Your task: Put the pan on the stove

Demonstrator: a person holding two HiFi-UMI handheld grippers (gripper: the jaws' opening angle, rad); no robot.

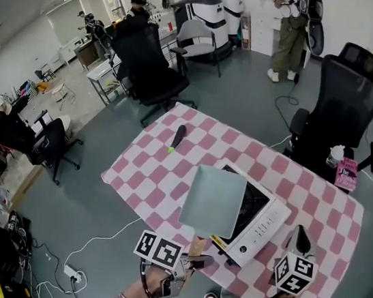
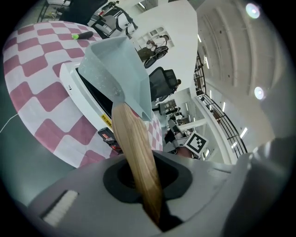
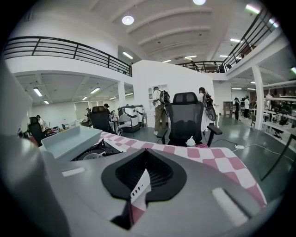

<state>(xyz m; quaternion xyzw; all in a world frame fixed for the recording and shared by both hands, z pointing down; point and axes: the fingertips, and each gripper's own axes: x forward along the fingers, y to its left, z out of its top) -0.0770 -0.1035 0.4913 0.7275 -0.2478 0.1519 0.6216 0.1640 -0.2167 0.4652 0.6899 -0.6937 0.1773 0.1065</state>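
A square pale grey-blue pan (image 1: 214,200) with a wooden handle (image 1: 195,246) hangs over the left part of the white stove (image 1: 262,221). My left gripper (image 1: 198,260) is shut on that handle (image 2: 136,157), and the pan (image 2: 118,69) stretches away over the stove (image 2: 81,88). In the right gripper view the pan (image 3: 69,141) looks slightly raised above the black cooktop (image 3: 92,152); contact cannot be told. My right gripper (image 1: 300,235) is at the stove's right front corner, jaws together and empty (image 3: 134,203).
The stove stands on a table with a pink-and-white checked cloth (image 1: 162,176). A black tool with a green tip (image 1: 177,138) lies at the far left. A pink book (image 1: 346,173) and a cup (image 1: 336,154) sit at the far right, by a black office chair (image 1: 340,111).
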